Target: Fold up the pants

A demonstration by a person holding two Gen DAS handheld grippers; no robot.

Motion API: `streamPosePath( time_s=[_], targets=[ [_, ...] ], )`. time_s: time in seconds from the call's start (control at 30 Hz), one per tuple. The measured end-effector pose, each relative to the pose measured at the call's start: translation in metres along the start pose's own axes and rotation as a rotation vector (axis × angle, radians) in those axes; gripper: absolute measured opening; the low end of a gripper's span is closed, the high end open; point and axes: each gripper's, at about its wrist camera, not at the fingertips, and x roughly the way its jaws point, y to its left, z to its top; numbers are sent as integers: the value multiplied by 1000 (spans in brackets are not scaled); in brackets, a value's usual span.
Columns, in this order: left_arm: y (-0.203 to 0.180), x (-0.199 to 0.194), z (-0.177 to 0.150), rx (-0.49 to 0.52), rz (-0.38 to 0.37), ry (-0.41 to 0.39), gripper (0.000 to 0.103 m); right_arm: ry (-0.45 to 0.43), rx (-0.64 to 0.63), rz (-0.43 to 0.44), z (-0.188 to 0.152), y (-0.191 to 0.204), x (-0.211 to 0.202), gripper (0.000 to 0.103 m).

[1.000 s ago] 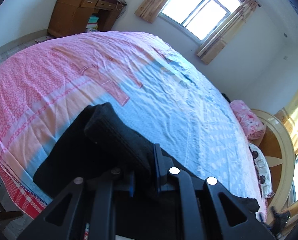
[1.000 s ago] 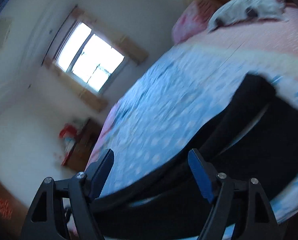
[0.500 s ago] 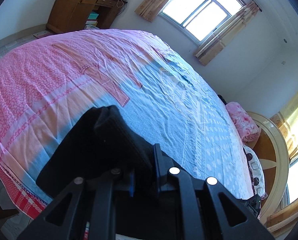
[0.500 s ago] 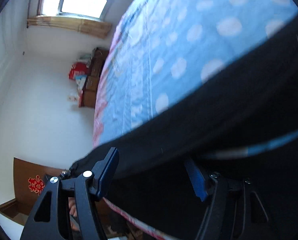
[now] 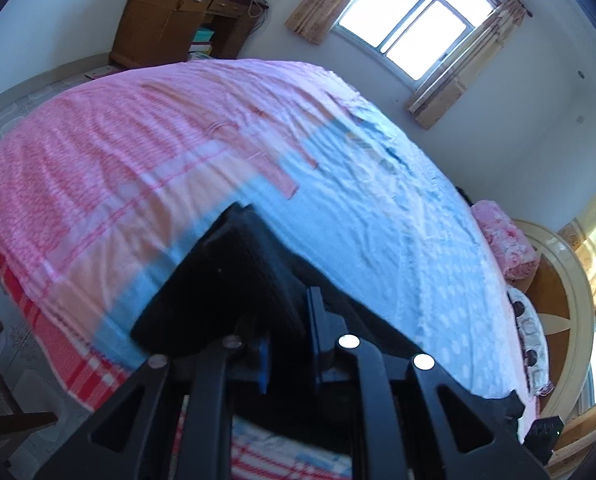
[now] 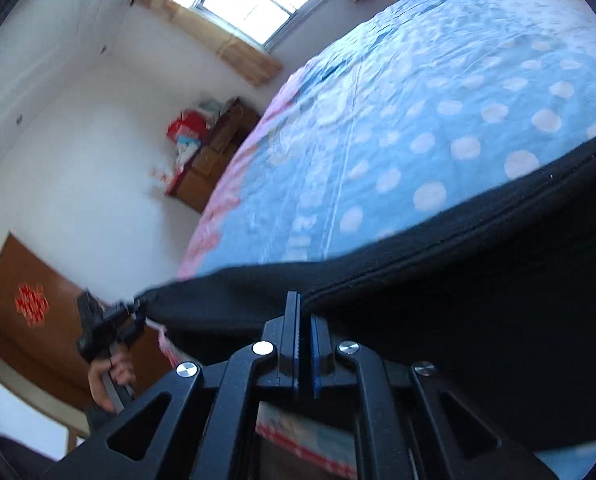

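Observation:
Black pants (image 5: 234, 280) lie along the near edge of the bed, stretched between both grippers. My left gripper (image 5: 288, 320) is shut on one end of them, a thick bunch of cloth between its jaws. My right gripper (image 6: 304, 312) is shut on the pants' (image 6: 458, 280) edge at the other end. In the right wrist view the left gripper (image 6: 134, 308) shows far off, held in a hand, pinching the pants' far corner. In the left wrist view the right gripper (image 5: 538, 428) shows at the bed's far end.
The bed (image 5: 358, 184) carries a pink and blue dotted sheet. A wooden desk (image 5: 170, 28) with clutter stands by the far wall. A window (image 5: 414, 24) is behind the bed. Pillows (image 5: 506, 240) lie at the round headboard (image 5: 566, 300). A brown door (image 6: 26, 292) is at left.
My right gripper has closed on the edge of the pants; it was open a second ago. The left gripper stays shut on its end and has lifted a little.

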Motion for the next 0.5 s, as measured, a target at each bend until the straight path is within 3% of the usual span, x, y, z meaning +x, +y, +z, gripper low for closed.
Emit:
streamPosePath(
  time_s=[0.2, 0.33, 0.5],
  targets=[
    [12, 17, -19, 27, 134, 34, 16, 136, -23, -64, -45, -16, 22, 4],
    [17, 14, -22, 18, 133, 32, 16, 168, 10, -75, -55, -26, 39, 4],
    [17, 8, -26, 33, 156, 23, 16, 171, -30, -56, -56, -21, 29, 4]
  ],
)
